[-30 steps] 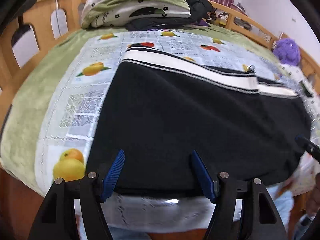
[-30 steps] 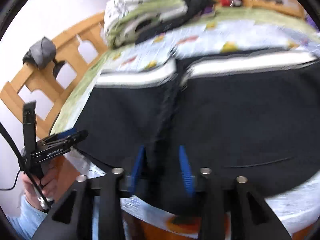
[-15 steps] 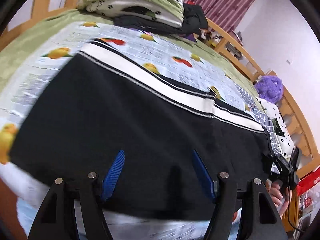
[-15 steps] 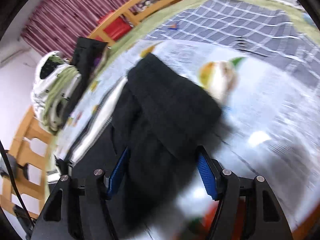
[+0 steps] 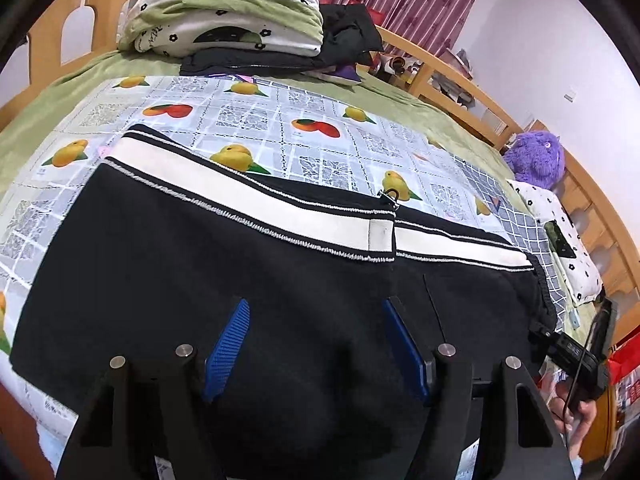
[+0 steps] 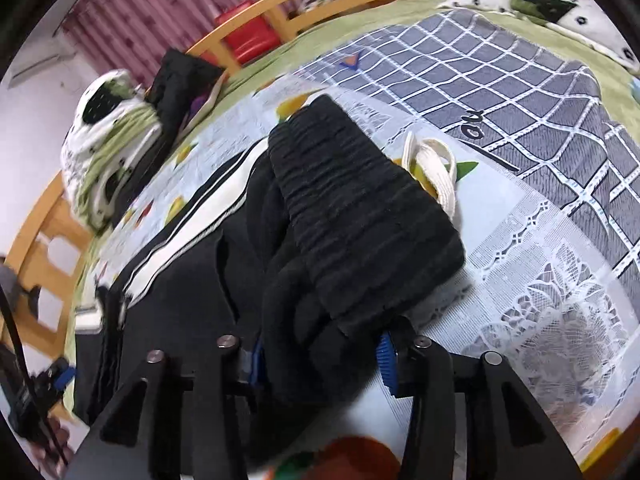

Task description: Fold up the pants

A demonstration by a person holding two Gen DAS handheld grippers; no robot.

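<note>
Pants [image 5: 248, 280], black with a white side stripe, lie spread across the fruit-print sheet [image 5: 280, 120] on the bed, and from my seat they fill most of both wrist views. Their ribbed black waistband end [image 6: 360, 208] is bunched up toward my right side, with the cream drawstring [image 6: 436, 176] looped on the sheet just beside it. Behind the pants I see a folded quilt stack [image 5: 228, 12] near the wooden bed rail [image 5: 452, 76], a grey checked blanket [image 6: 500, 92] beyond the waistband, and a purple plush toy [image 5: 536, 160] by the far rail.

My left gripper [image 5: 316, 348] hangs over the black fabric with its blue fingers [image 5: 228, 340] spread wide apart; whether the pads touch the cloth, I cannot tell, but they pinch nothing. My right gripper [image 6: 320, 356] has just been closing, and its blue pads [image 6: 386, 356] now squeeze the gathered waistband fabric from both sides. A small metal clip [image 5: 390, 196] sits at the top edge of the stripe.
</note>
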